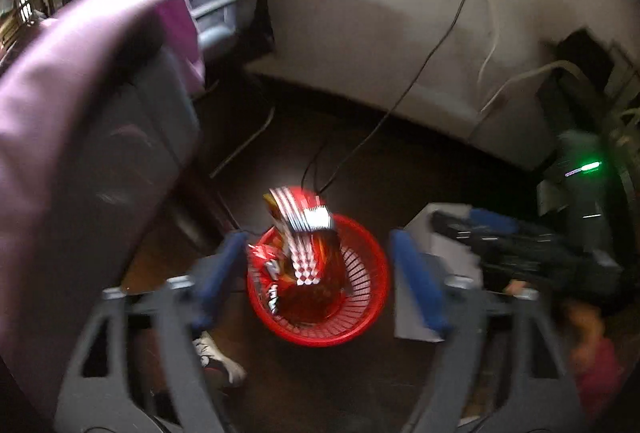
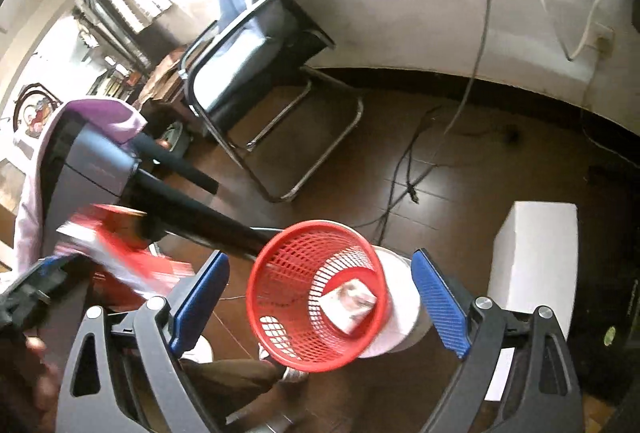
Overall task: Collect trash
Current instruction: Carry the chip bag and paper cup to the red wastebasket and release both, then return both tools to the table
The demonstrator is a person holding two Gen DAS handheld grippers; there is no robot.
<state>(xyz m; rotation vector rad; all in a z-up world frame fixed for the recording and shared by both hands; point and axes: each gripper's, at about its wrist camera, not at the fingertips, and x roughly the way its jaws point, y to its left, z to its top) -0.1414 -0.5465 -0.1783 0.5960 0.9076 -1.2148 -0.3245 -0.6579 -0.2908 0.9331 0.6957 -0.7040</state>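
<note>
The left gripper (image 1: pixel 320 273) is standing wide, empty, over the red basket (image 1: pixel 372 293), a striped snack wrapper (image 1: pixel 304 233) dropping in. The right gripper (image 2: pixel 320 309) is gaping wide, holding nothing.

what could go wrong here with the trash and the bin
1. The red wrapper sticks up above the rim of the red bin, between the open left gripper fingers and apparently untouched by them; it may tip out onto the floor.
2. The bin looks light and could be knocked over by the right gripper close above it.
3. Cables on the floor nearby could snag.
</note>
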